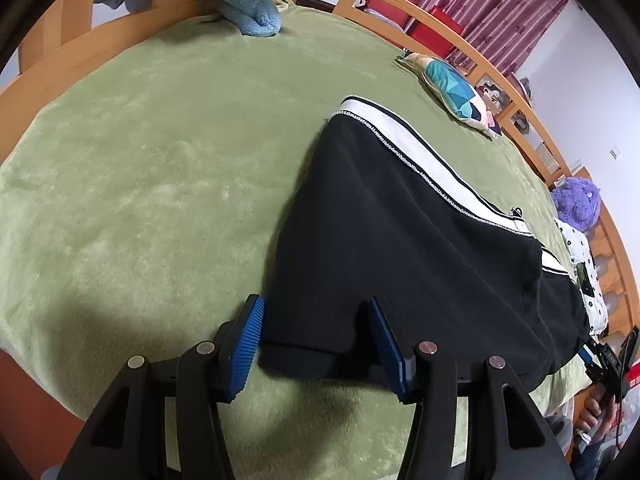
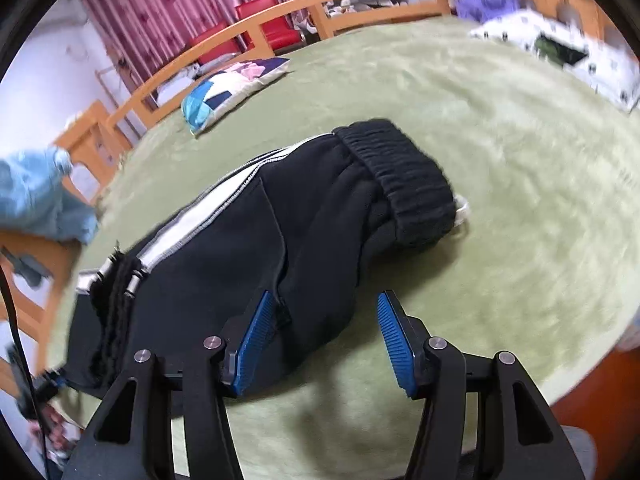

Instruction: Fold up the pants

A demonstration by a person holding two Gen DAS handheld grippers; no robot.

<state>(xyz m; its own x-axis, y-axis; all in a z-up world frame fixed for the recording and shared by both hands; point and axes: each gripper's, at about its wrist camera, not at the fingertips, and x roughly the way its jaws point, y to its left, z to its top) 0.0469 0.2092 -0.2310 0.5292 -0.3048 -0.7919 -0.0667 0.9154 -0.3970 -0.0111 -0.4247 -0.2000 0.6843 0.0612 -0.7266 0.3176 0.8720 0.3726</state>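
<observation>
A green plush blanket (image 1: 160, 184) covers a wooden-railed bed (image 1: 452, 36), with pink curtains (image 2: 168, 8) behind. Black track pants (image 1: 400, 240) with white side stripes lie folded lengthwise on it, their ribbed waistband (image 2: 404, 184) toward the right gripper (image 2: 326, 334). Both jaws stand open; the left gripper (image 1: 316, 336) straddles the hem end. A patchwork cushion (image 1: 452, 88) lies beyond the pants, and a purple plush toy (image 1: 576, 202) sits by the rail.

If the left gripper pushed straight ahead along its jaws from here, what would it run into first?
The black pants. The left gripper is open, and the near hem of the pant leg already lies between its jaws, so it would likely meet that cloth almost at once. Depth is hard to judge through the fisheye.
</observation>
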